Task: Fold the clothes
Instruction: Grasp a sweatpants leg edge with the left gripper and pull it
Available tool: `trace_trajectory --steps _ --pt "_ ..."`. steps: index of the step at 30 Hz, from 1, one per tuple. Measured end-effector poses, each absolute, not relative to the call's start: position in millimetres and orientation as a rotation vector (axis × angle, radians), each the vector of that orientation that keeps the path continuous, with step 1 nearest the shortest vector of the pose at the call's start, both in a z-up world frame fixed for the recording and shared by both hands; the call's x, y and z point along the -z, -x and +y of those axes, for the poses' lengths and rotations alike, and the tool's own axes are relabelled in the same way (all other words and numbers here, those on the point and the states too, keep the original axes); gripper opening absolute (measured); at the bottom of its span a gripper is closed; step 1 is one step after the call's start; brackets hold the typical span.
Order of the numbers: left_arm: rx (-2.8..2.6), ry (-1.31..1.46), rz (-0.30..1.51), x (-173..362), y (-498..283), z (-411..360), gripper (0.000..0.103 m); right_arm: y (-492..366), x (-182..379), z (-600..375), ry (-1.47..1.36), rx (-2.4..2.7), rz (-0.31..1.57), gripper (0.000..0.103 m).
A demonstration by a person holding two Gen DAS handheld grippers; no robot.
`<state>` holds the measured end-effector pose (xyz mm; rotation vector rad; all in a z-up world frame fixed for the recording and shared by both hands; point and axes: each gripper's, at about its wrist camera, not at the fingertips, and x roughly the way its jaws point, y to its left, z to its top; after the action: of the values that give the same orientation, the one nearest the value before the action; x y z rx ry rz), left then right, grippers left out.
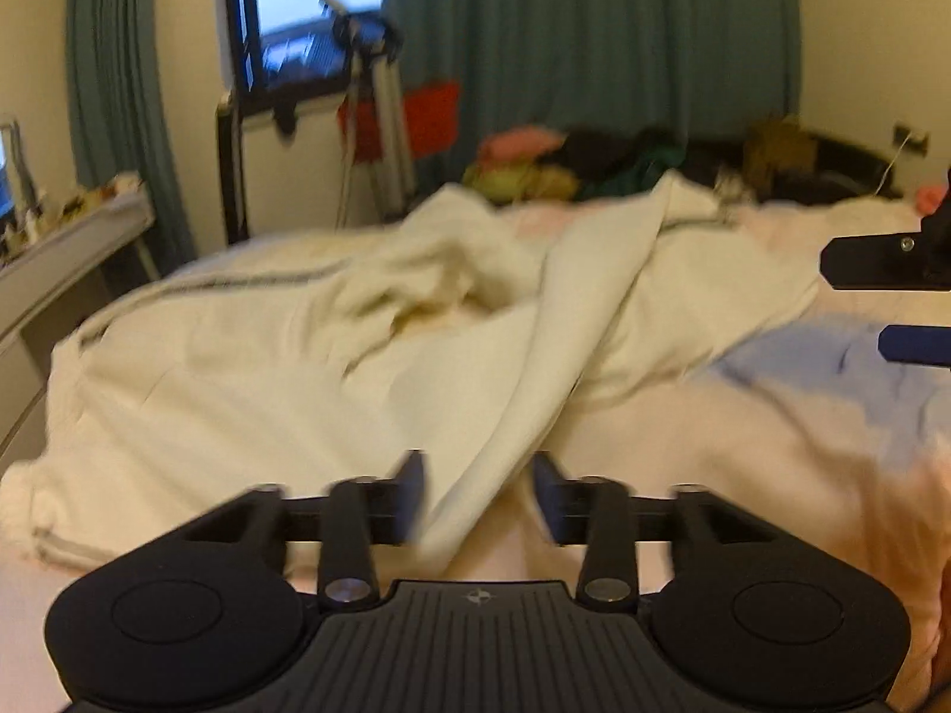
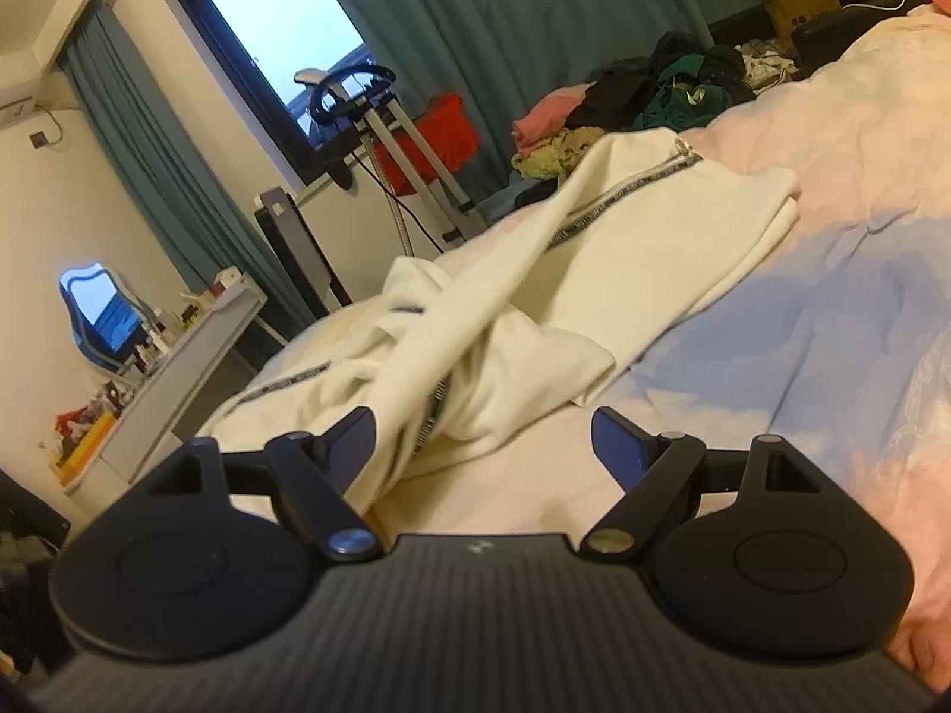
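Cream garment (image 1: 309, 356) with dark striped trim sprawled crumpled across the bed (image 1: 743, 463), over pink and blue bedding. Left hand-held gripper (image 1: 478, 493) released, jaws apart, a fold of the garment lying between them, pads not pressing. Right hand-held gripper (image 2: 484, 445) wide open, a strip of garment beside its left finger.

A window (image 2: 279, 41) with a dark frame shows pale daylight. Teal curtains (image 2: 511, 18) hang on both sides of it against cream walls (image 2: 47, 202). Below the window stands a metal stand (image 2: 410, 154); left of that, a grey dresser (image 2: 178, 368) carries a small mirror (image 2: 98, 312).
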<state>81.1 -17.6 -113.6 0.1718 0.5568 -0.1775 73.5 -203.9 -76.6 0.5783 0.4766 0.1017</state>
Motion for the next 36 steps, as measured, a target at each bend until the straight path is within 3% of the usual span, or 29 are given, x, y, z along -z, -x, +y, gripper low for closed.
trace_trajectory --steps 4,8,9,10,20,34,36 --pt "0.242 -0.152 0.492 123 -96 -27 0.059 -63 61 -199 -0.55 -0.106 0.427 0.082" --pt "0.252 -0.119 0.482 135 -115 -30 0.054 -64 67 -194 -0.446 -0.071 0.395 0.082" --pt "0.26 -0.122 0.483 137 -119 -31 0.036 -67 72 -194 -0.432 -0.063 0.403 0.082" --pt "0.265 -0.141 0.49 138 -123 -31 0.009 -71 78 -194 -0.419 -0.055 0.413 0.082" --pt "0.316 -0.039 0.424 112 -90 -10 0.007 -111 108 -205 -0.418 0.053 0.481 0.081" --pt "0.344 -0.007 0.61 138 -79 -9 0.006 -188 129 -231 -0.595 -0.116 0.52 0.081" --pt "0.351 -0.014 0.626 142 -80 -11 0.006 -211 132 -238 -0.599 -0.13 0.517 0.073"
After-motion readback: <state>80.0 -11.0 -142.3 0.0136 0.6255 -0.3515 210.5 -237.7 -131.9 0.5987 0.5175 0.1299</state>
